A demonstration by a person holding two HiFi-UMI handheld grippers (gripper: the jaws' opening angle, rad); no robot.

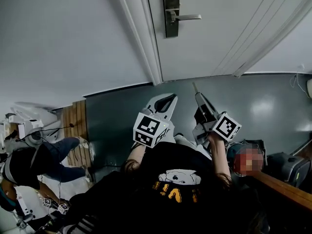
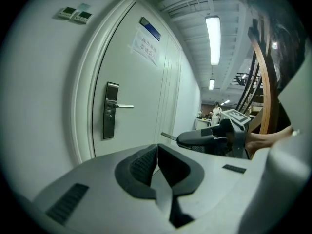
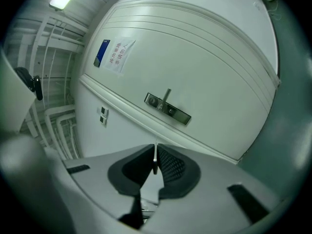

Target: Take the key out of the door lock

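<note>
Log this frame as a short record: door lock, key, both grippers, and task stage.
door lock: metal plate with a level handle on a white door
key: thin metal piece sticking out of the right gripper, away from the door
right gripper: shut on the key
left gripper: jaws together, nothing between them
task stage: key looks already out of the lock

I see a grey floor [image 1: 273, 106] stretching out below the door [image 1: 219, 33]. Left of the door, a wooden slatted board [image 1: 75, 123] lies on it.
</note>
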